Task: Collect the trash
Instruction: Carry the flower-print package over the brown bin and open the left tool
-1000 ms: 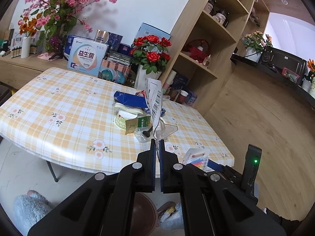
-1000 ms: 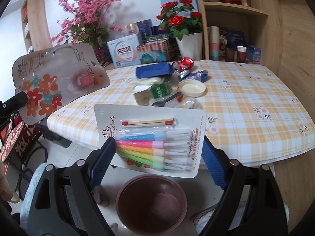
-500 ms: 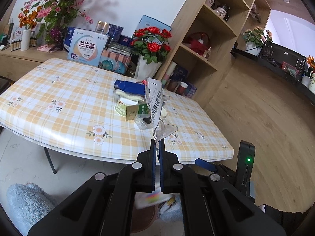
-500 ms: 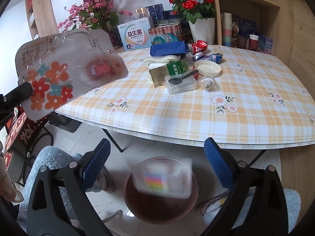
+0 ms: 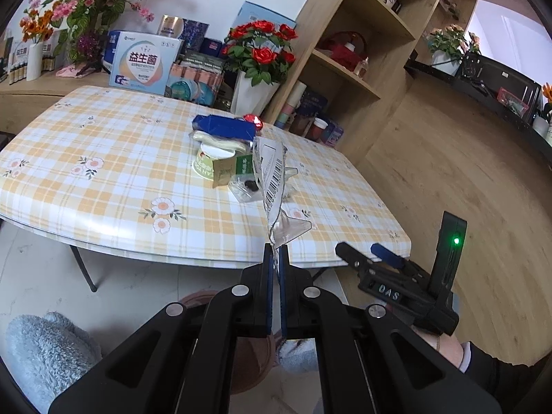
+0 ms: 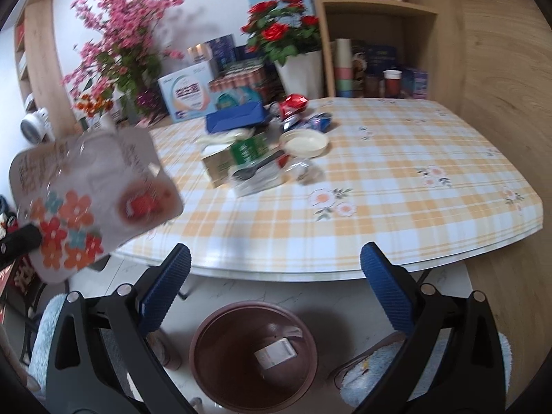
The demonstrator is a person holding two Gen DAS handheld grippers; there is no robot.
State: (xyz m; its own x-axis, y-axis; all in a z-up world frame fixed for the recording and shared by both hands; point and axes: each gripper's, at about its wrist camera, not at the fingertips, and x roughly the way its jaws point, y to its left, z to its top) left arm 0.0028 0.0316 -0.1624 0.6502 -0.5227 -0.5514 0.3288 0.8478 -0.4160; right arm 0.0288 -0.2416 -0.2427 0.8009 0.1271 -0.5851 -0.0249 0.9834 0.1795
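1. One blister pack (image 5: pixel 272 176) is pinched by its bottom edge in the left gripper (image 5: pixel 275 258), jaws squeezed nearly together on it. It's held edge-on and upright off the near edge of the table (image 5: pixel 103 179), I'd guess so it can be swung over the bin and let go.

2. Bin (image 6: pixel 253 355) sits on the floor just off the table's near edge, right under both grippers. Handy spot: anything released here drops straight in. One small packet (image 6: pixel 276 353) is lying in the bottom.

3. Right gripper (image 6: pixel 274 293) is spread wide and holding nothing, hanging right above the bin. Looks free for another grab.

4. Rest of the trash is bunched around the table's middle, toward the far edge: blue box (image 6: pixel 236 117), green carton (image 6: pixel 238 157), a clear tray with a black spoon (image 6: pixel 257 170), a lid (image 6: pixel 303 141), and crumpled wrappers (image 6: pixel 303 114). All within easy reach.

5. Vase of roses (image 5: pixel 253 95) and boxes sit beyond the far edge. Not trash, I'd say.
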